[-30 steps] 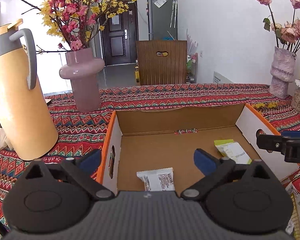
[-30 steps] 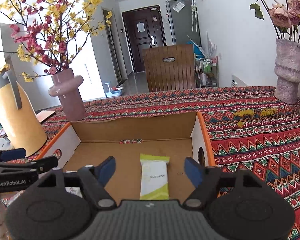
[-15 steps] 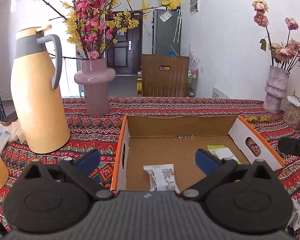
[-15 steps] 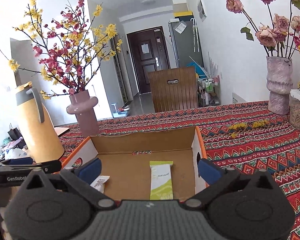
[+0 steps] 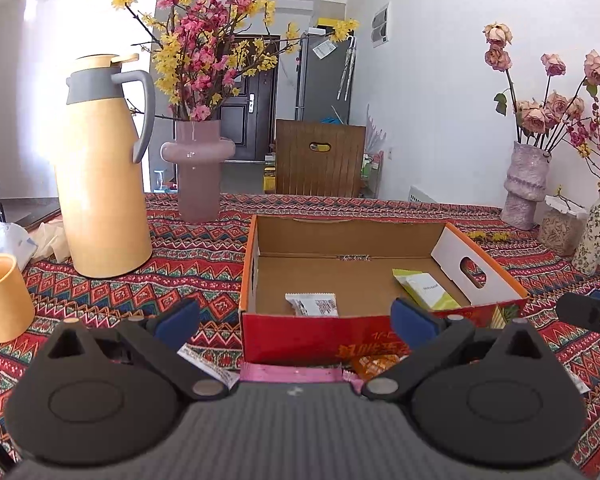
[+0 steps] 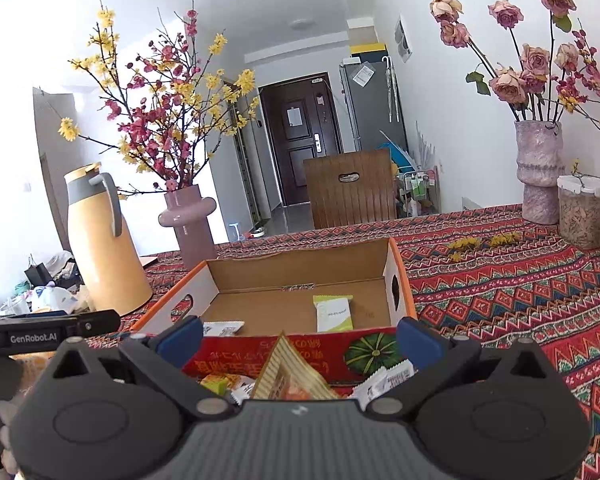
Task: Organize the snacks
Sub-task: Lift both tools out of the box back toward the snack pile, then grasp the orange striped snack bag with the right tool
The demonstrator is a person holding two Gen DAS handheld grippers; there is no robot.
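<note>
Red zigzag-patterned tablecloth [image 5: 204, 256], yellow jug [image 5: 100, 184], orange-rimmed box [image 5: 380, 264], lime-green snack packet [image 6: 333, 313]

Matt cardboard box [image 5: 352, 236] on woven cloth tablecloth [image 5: 204, 256]; glossy vase [image 5: 198, 168].

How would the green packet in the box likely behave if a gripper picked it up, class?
The green packet lies flat and thin, so it is probably light. Its crimped wrapper looks glossy, so it may flex and slip. Lying flat on the box floor, its edge could be hard to pinch.
</note>
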